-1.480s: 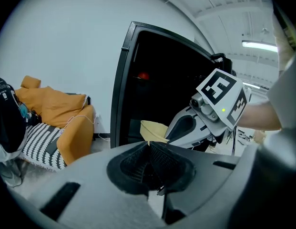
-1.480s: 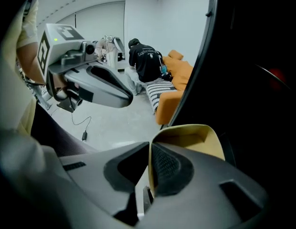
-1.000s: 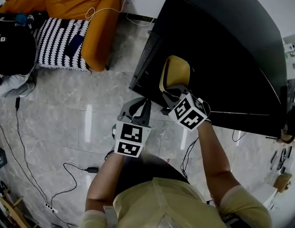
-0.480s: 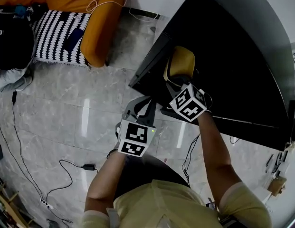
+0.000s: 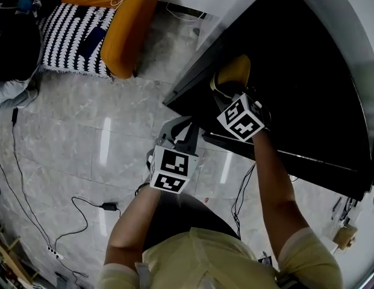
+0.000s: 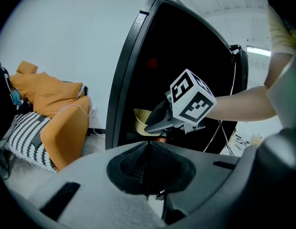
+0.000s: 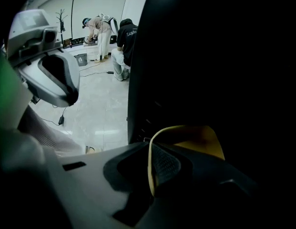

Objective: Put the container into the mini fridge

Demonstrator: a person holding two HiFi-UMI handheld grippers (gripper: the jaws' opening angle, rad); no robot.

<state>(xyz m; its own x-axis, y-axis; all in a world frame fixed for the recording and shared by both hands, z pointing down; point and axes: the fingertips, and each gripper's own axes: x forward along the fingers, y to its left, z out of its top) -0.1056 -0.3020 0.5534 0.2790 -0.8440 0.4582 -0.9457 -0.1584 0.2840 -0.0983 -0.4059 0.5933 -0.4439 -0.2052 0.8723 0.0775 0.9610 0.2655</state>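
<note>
The yellow container is a shallow bowl-like tub, held by its rim in my right gripper, which is shut on it. It sits inside the dark opening of the black mini fridge. In the right gripper view the container's rim is pinched between the pads, with its yellow body beyond. My left gripper hovers just outside the fridge's front edge, jaws closed with nothing in them. From the left gripper view the container shows inside the fridge behind the right gripper's marker cube.
An orange sofa with a striped black-and-white cushion stands at the left. Cables trail over the grey tiled floor. The fridge door stands open. People crouch far off in the right gripper view.
My right gripper has carried the container farther up into the fridge opening. The left gripper has shifted only slightly, staying near the fridge's edge.
</note>
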